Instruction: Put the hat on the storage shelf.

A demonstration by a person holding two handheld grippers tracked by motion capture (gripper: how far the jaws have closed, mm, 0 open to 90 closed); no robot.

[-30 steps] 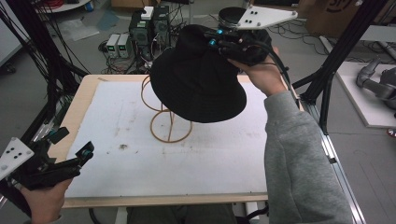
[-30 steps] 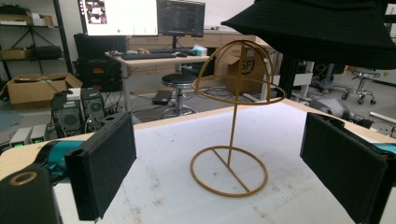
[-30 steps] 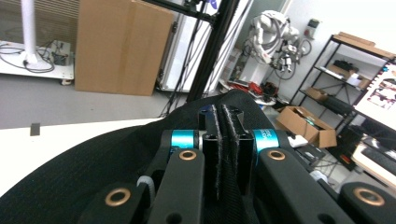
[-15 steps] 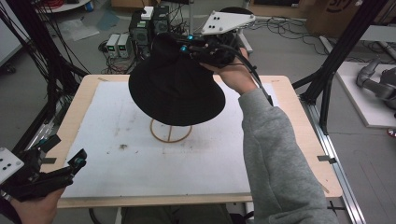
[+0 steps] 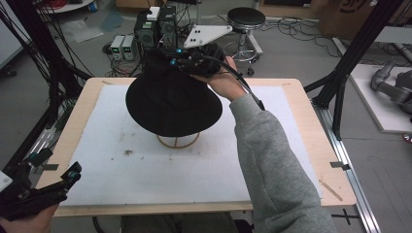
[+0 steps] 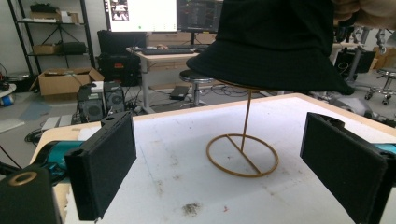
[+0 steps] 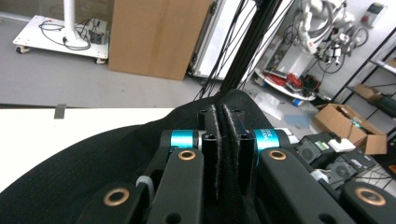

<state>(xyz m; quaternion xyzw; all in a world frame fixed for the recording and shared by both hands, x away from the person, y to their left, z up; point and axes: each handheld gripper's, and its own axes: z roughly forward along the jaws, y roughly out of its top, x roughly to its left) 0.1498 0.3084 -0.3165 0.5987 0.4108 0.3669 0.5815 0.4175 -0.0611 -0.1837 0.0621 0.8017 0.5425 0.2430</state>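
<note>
A black bucket hat with a wide, floppy brim sits over a thin gold wire stand near the desk's far edge. The right gripper is clamped on its crown. The left gripper, jaws apart, hovers at the near left corner.

- The right gripper is black, with teal collars, brass-ringed screw holes, a grey three-cornered plate and a black cable.
- The right arm wears a grey sleeve.
- The left gripper has flat black jaw pads, a teal collar and a brass-ringed hole.
</note>
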